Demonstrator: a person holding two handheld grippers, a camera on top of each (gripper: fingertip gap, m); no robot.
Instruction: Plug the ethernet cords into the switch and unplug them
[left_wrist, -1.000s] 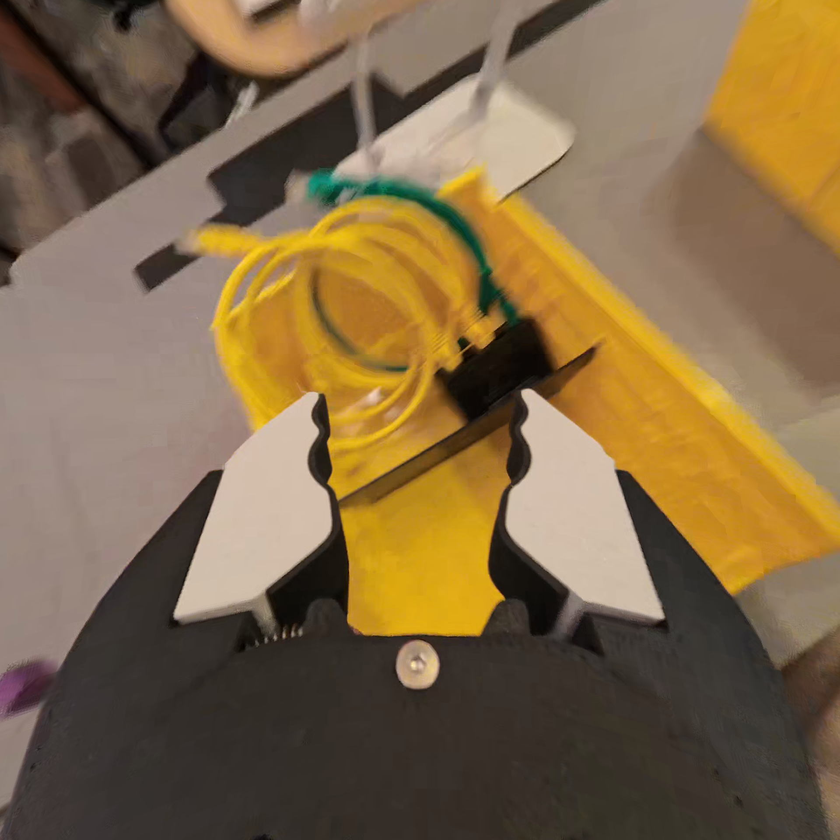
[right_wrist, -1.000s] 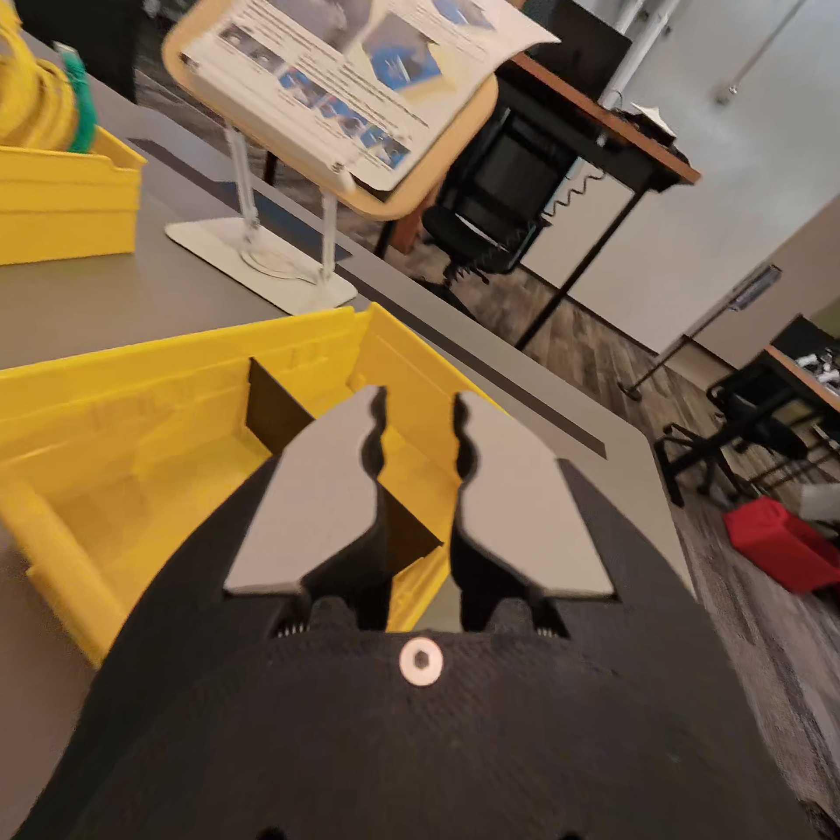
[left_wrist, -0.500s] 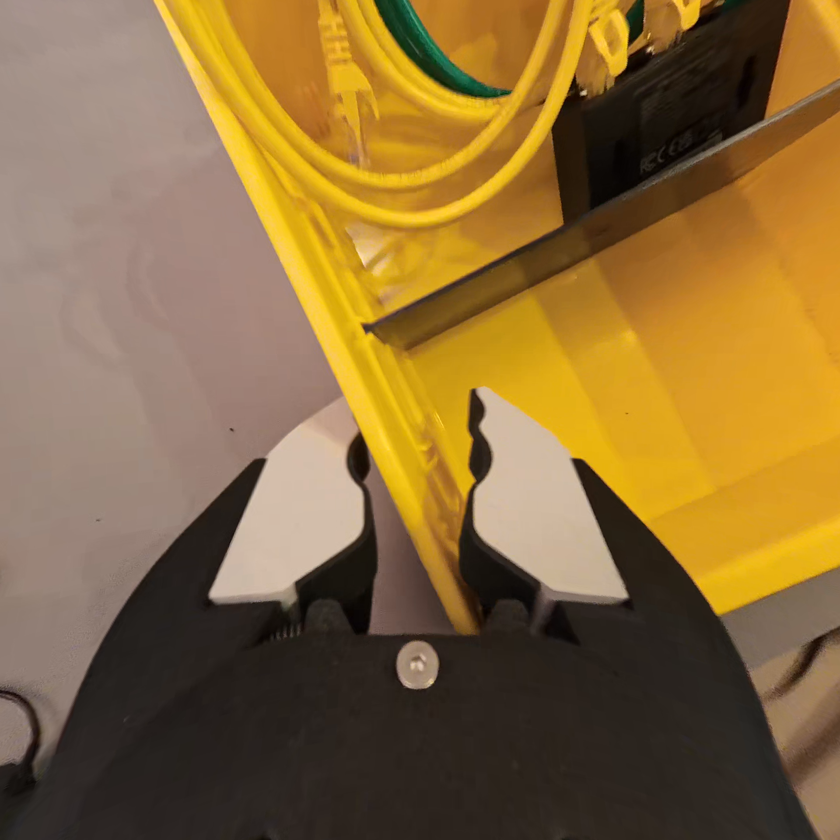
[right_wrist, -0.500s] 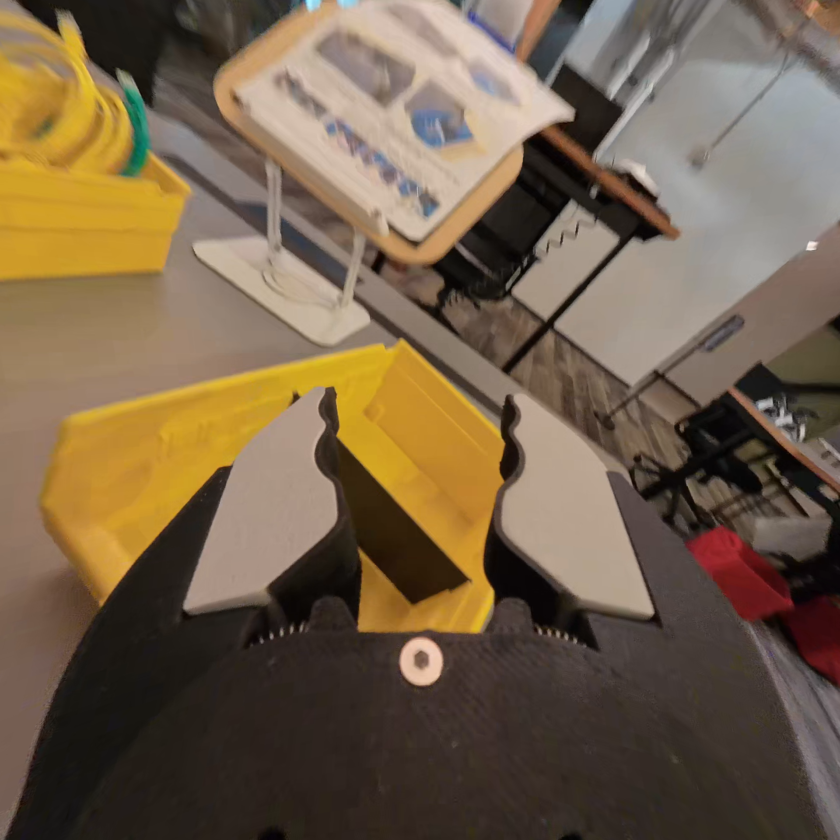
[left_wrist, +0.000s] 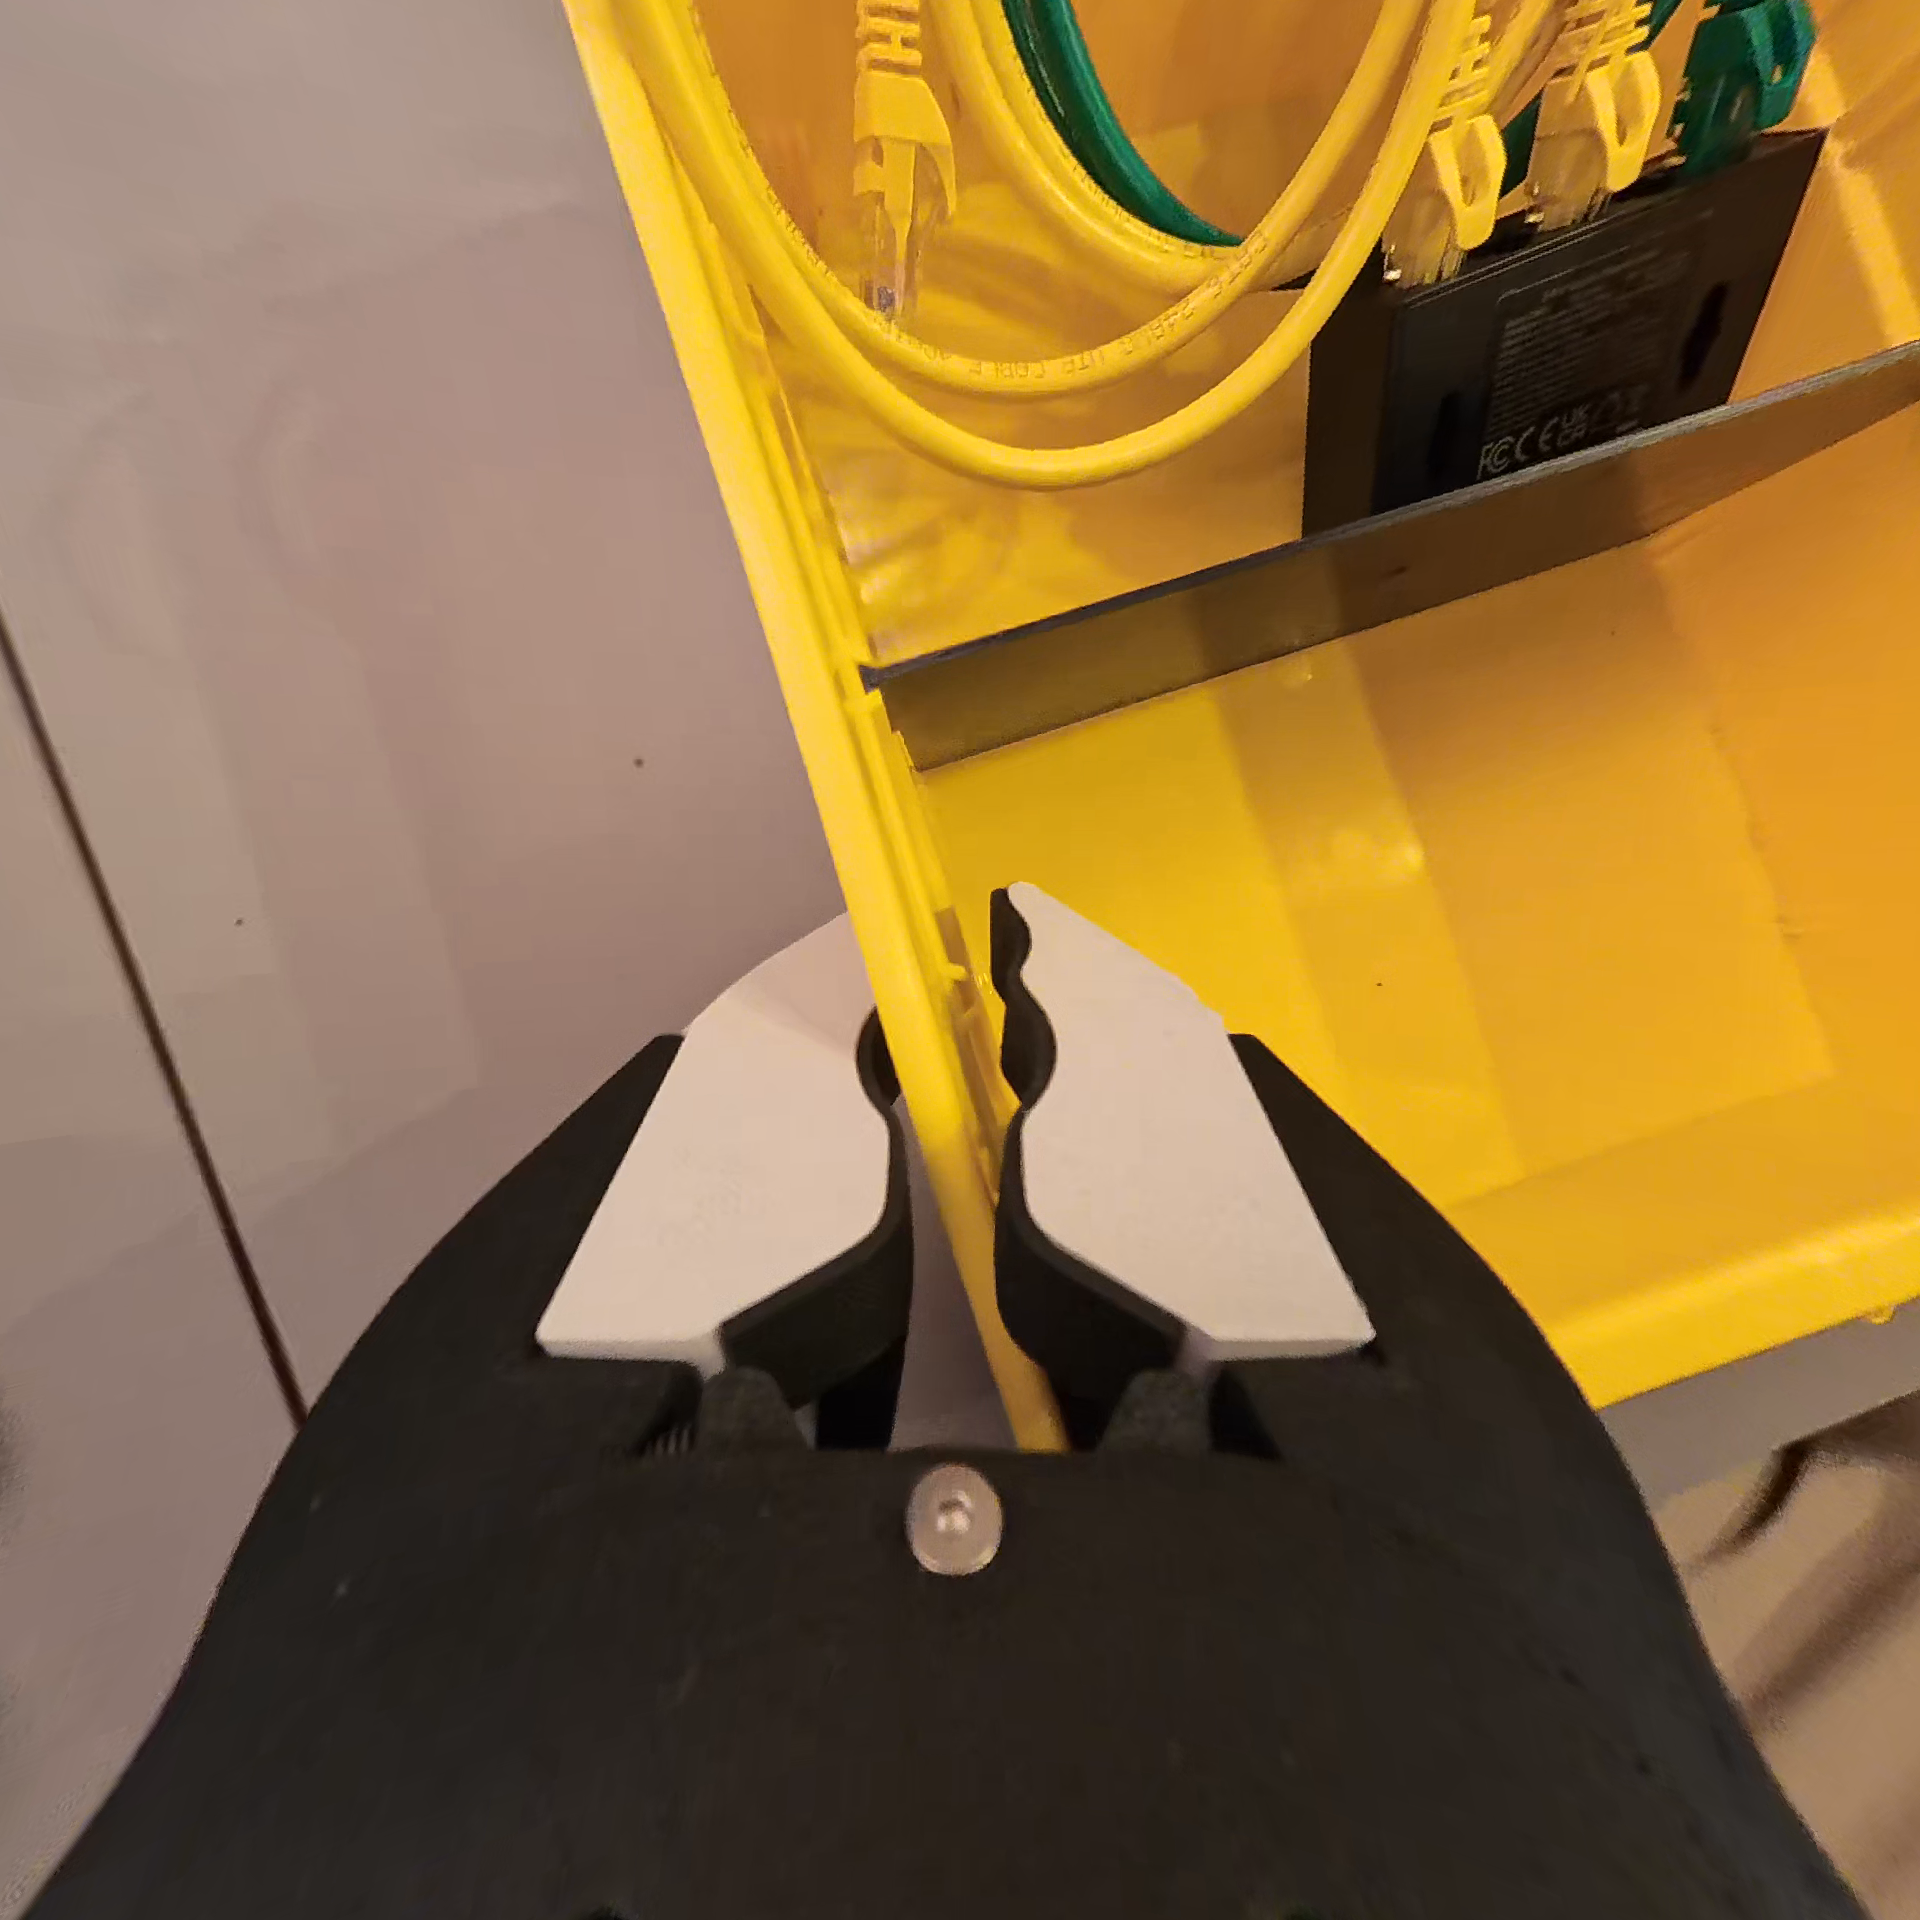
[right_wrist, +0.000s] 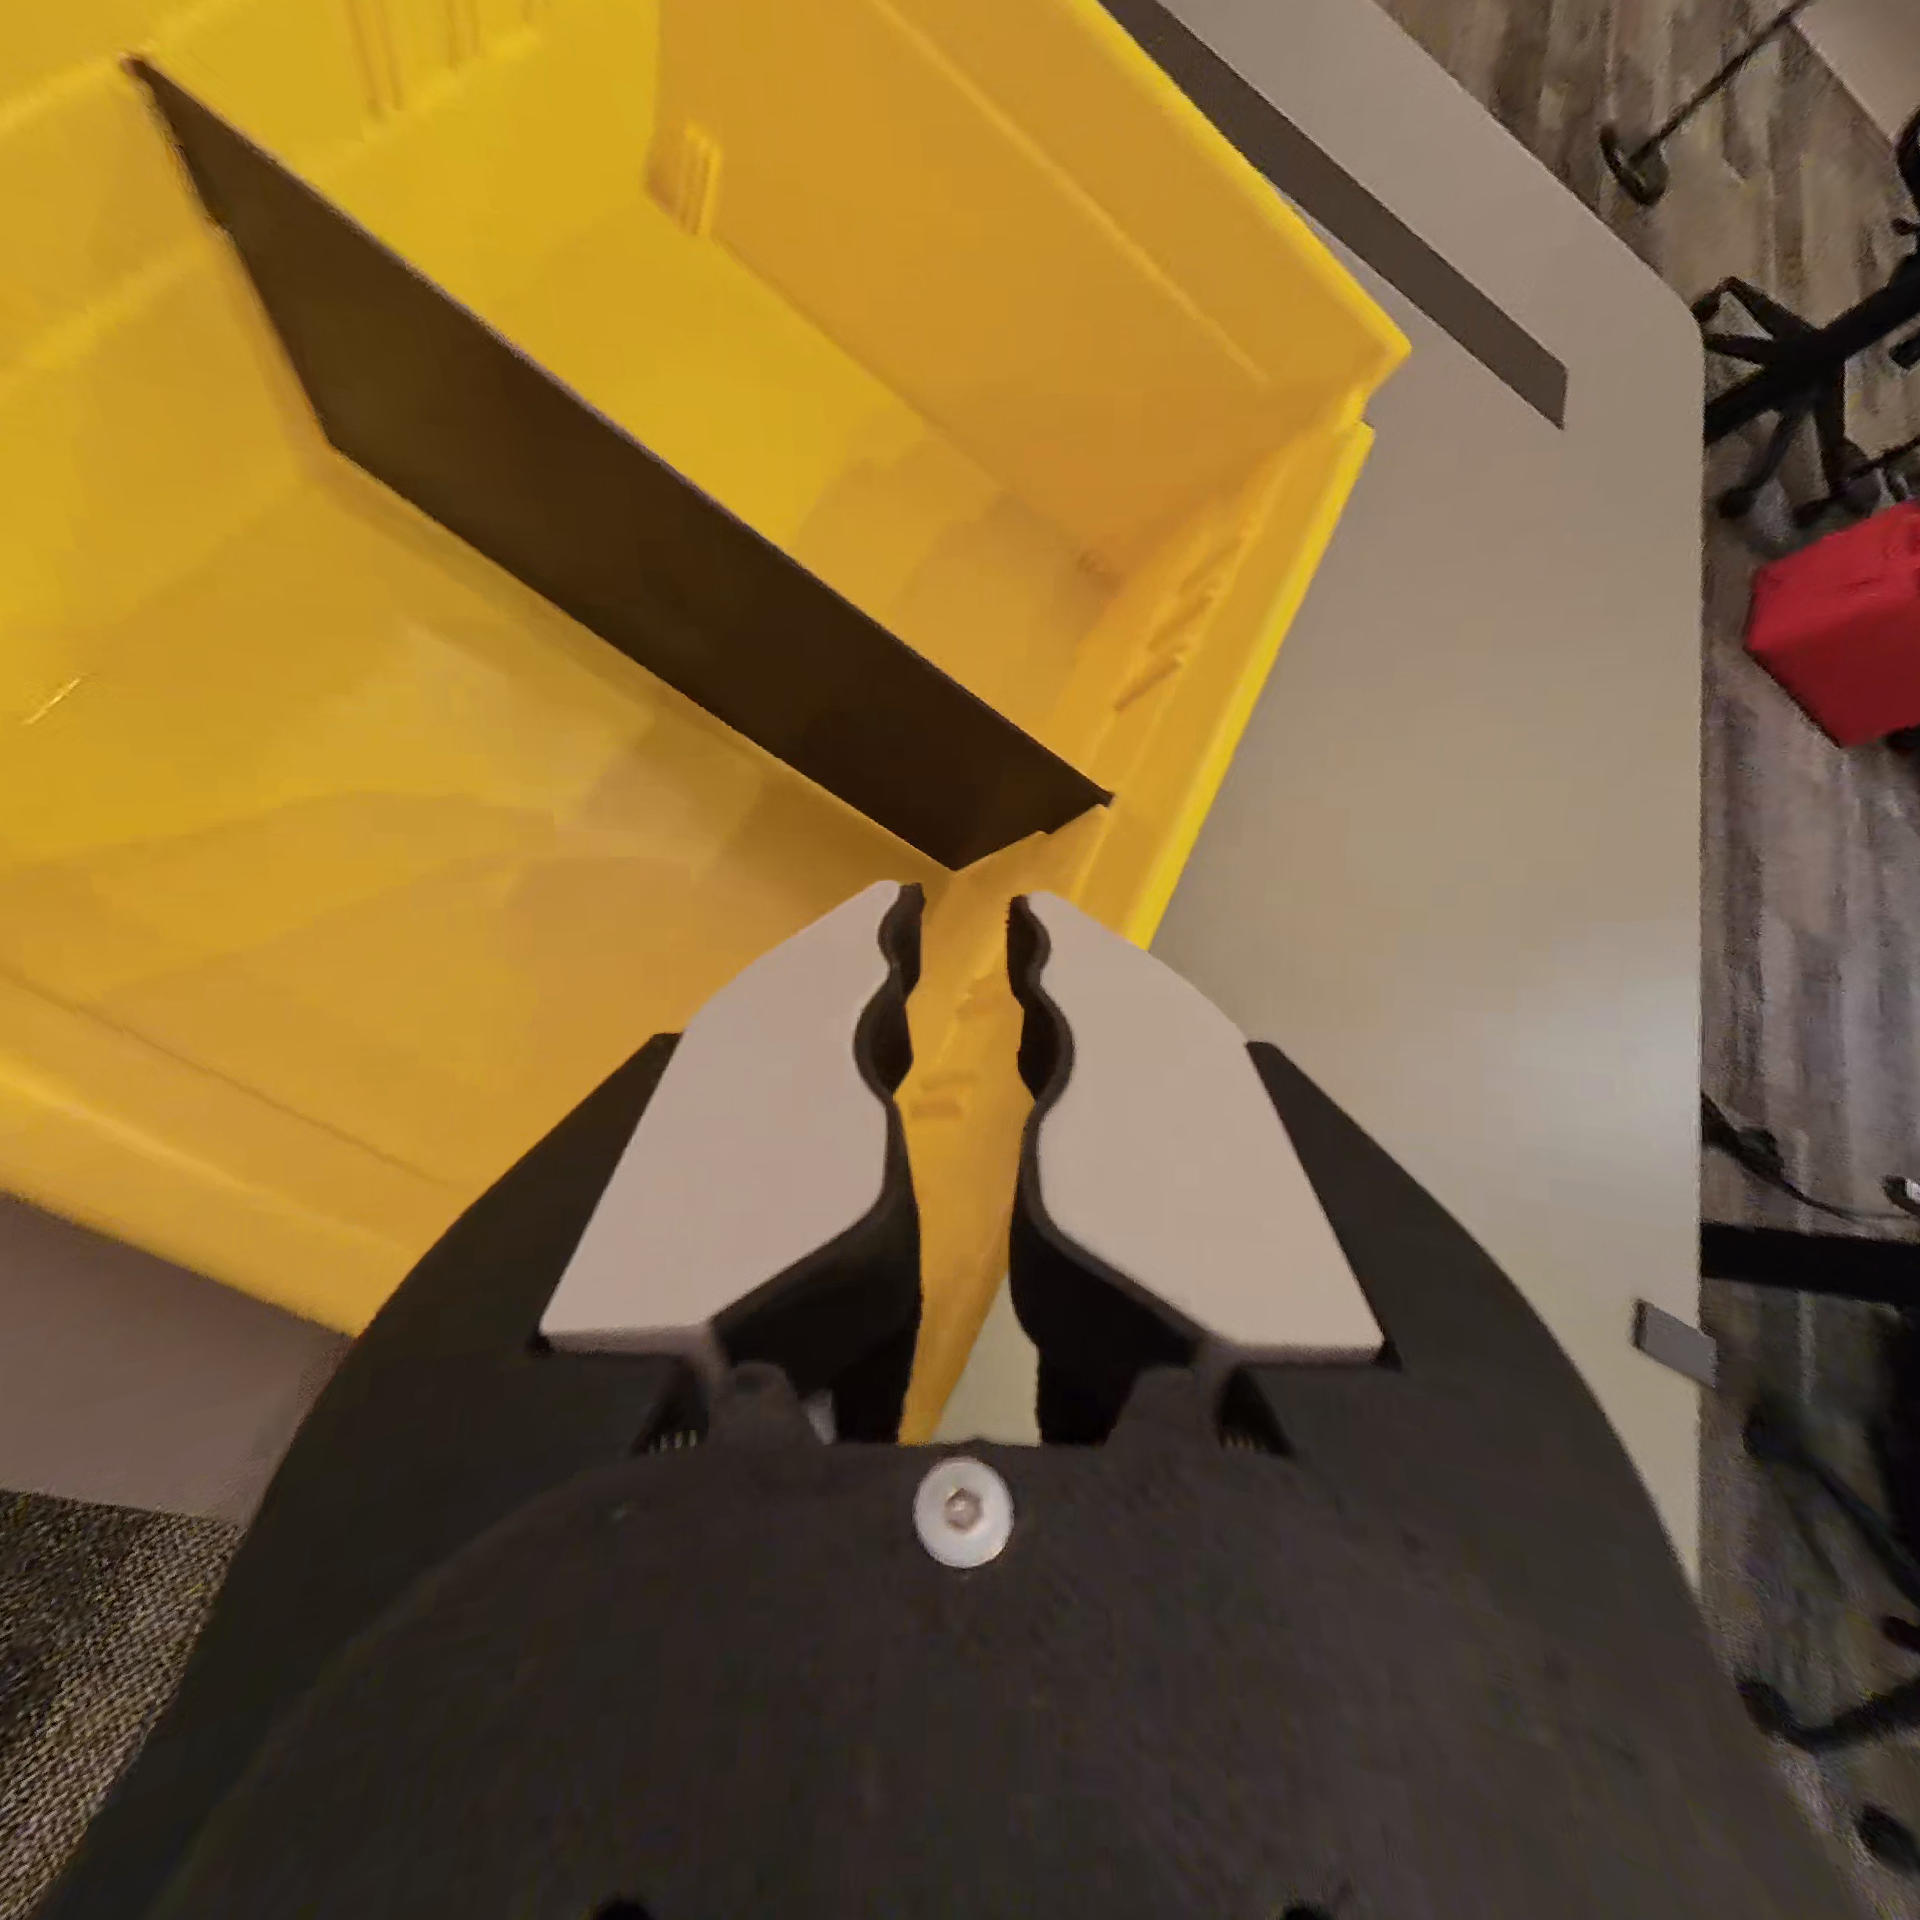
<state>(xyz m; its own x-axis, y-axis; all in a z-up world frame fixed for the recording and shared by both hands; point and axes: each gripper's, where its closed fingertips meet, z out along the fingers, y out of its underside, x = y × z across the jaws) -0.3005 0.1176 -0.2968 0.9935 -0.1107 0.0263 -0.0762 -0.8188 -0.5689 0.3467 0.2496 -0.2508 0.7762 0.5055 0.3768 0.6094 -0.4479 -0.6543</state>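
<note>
Left wrist: left gripper (left_wrist: 948, 1049) pinches the cord bin's wall (left_wrist: 831, 623), right gripper (right_wrist: 964, 997) nearly closed astride the empty bin's wall (right_wrist: 1184, 665); uneven pull could tip out cords (left_wrist: 1039, 312) or yank plugs from switch (left_wrist: 1538, 353).

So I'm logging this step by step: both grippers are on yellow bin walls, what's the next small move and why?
Probably draw both bins toward the person. The left gripper is shut on the side wall of the yellow bin holding the switch and cords, and the right gripper straddles the empty bin's wall, nearly closed. Neither can reach a cord from here.
</note>
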